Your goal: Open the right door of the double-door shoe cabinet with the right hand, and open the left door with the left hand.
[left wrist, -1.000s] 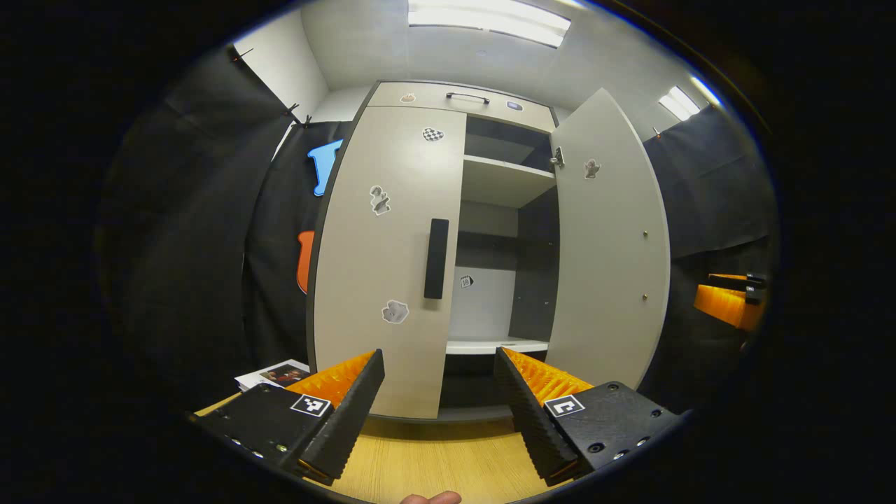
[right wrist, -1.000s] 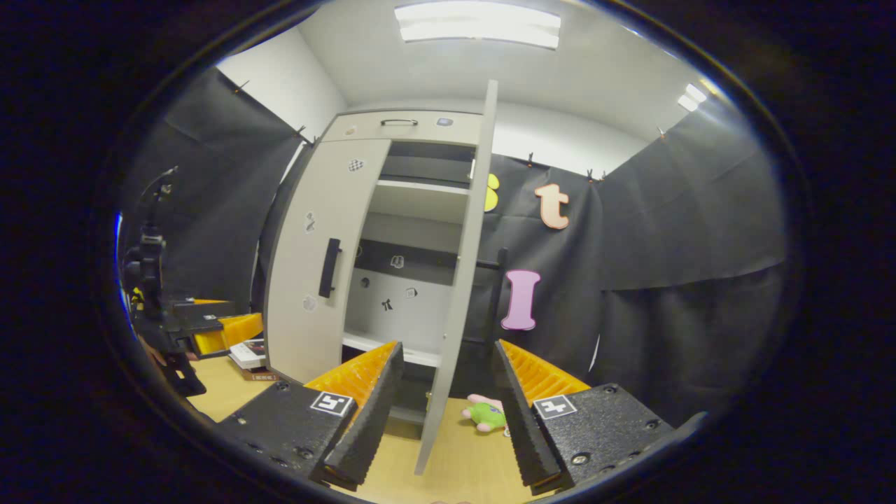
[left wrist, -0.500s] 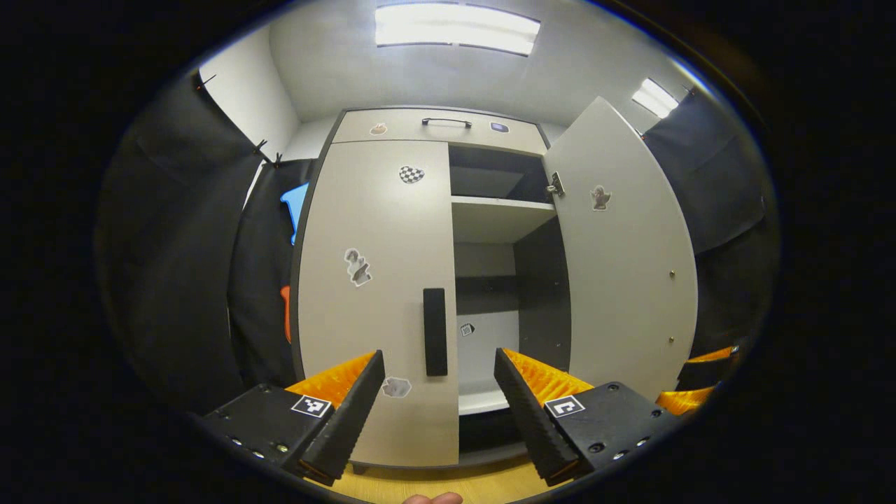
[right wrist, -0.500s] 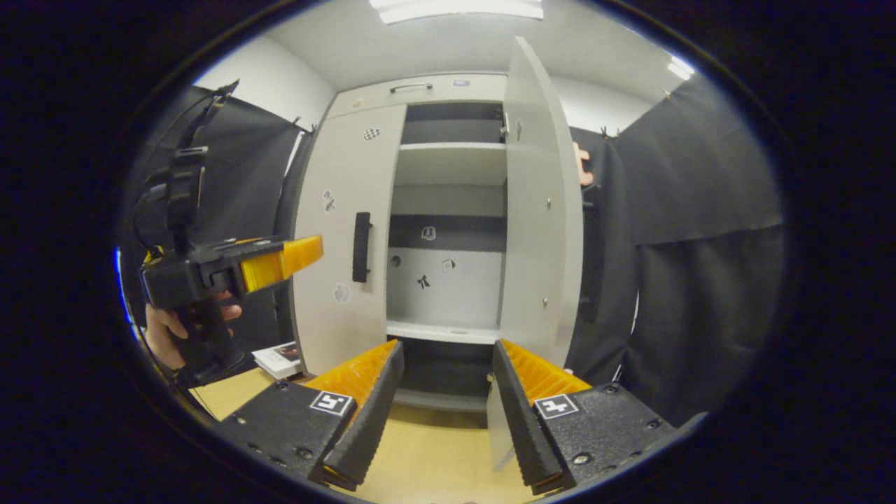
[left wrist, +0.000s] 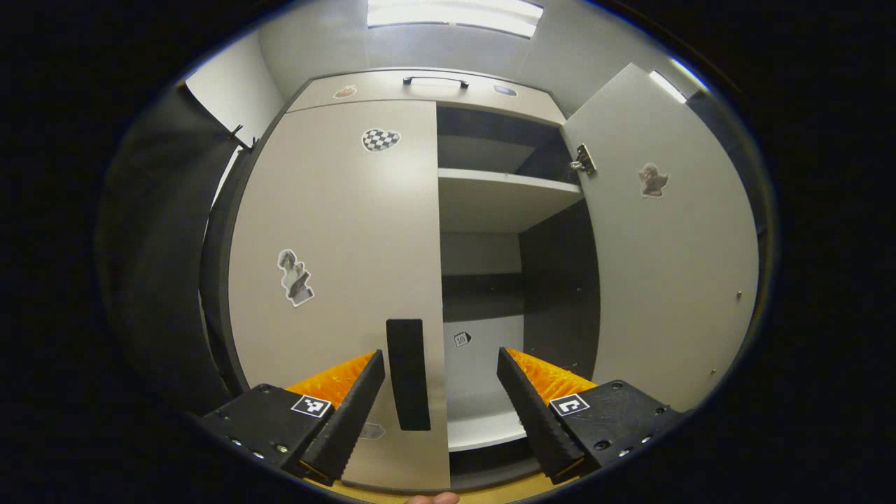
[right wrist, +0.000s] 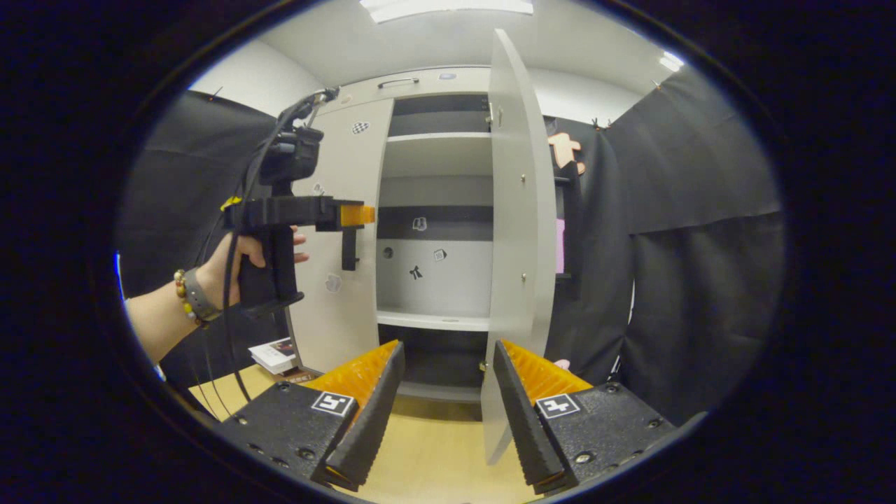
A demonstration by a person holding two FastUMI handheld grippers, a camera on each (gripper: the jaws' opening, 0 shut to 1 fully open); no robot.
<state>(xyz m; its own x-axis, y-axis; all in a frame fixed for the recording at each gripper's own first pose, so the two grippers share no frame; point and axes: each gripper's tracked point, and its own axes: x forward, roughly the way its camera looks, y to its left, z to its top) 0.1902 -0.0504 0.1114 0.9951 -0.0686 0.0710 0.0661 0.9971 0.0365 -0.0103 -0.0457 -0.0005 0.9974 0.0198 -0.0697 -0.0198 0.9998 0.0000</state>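
Shoe cabinet's left door handle — a black vertical bar (left wrist: 408,374) — stands between the left gripper's (left wrist: 439,406) spread fingers, not yet touched. Close squarely on it, then pull along the hinge arc. Right gripper (right wrist: 446,409) hangs open, empty. Beyond, the pale grey left door (left wrist: 336,266) is shut; the matching right door (right wrist: 514,231) swung wide — dark shelves exposed.

light: bright ceiling panels (left wrist: 455,12) | edges: fisheye-bent | cabinet recess (left wrist: 483,287): dim, perhaps shadowed

One shoe cabinet (right wrist: 434,210) with two doors — left door (left wrist: 336,280) shut, right door (right wrist: 514,231) open; two grippers — left gripper (left wrist: 441,406), right gripper (right wrist: 448,399); one stack of books (right wrist: 276,353).
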